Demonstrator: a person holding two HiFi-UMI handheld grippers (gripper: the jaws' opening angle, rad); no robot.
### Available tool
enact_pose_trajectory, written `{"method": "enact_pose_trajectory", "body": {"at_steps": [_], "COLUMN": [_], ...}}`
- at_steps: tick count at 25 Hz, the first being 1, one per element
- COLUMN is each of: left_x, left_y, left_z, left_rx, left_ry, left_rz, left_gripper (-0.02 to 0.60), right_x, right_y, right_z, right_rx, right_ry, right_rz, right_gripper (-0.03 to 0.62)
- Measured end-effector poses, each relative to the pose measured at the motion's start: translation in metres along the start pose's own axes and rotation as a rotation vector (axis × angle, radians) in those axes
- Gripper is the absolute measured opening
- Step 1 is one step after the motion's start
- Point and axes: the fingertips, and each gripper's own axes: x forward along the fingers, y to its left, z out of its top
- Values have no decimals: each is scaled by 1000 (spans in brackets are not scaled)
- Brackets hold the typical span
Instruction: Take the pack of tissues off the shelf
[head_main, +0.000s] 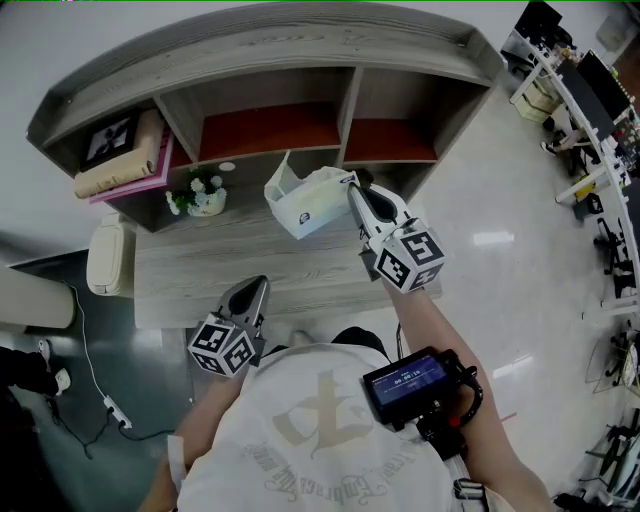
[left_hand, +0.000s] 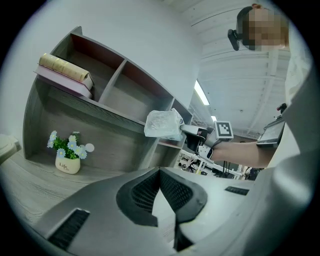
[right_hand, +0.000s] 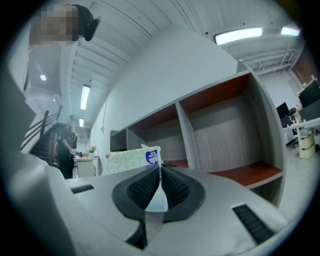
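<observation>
Partly, the right tool (head_main: 350, 184) hides the clamped tissue pack (head_main: 305, 205).

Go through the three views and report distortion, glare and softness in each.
Head view: fisheye bends the shelf into an arc, and bright patches glare on the glossy floor. Left gripper view: round frame with black corners, shelf boards bowed. Right gripper view: the ceiling light is blown out; the pack of tissues reads fairly sharp.
</observation>
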Motion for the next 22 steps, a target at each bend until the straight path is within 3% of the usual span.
{"method": "enact_pose_trajectory", "body": {"at_steps": [22], "left_x": [24], "left_y": [-32], "left_z": [-17], "left_rx": [8], "left_ry": [51], "left_rz": [-52], "left_gripper": [12], "right_x": [-86], "right_y": [-30], "right_z": [-67], "right_rx": [80], "right_ry": [95], "right_rz": [-90], "right_gripper": [10]}}
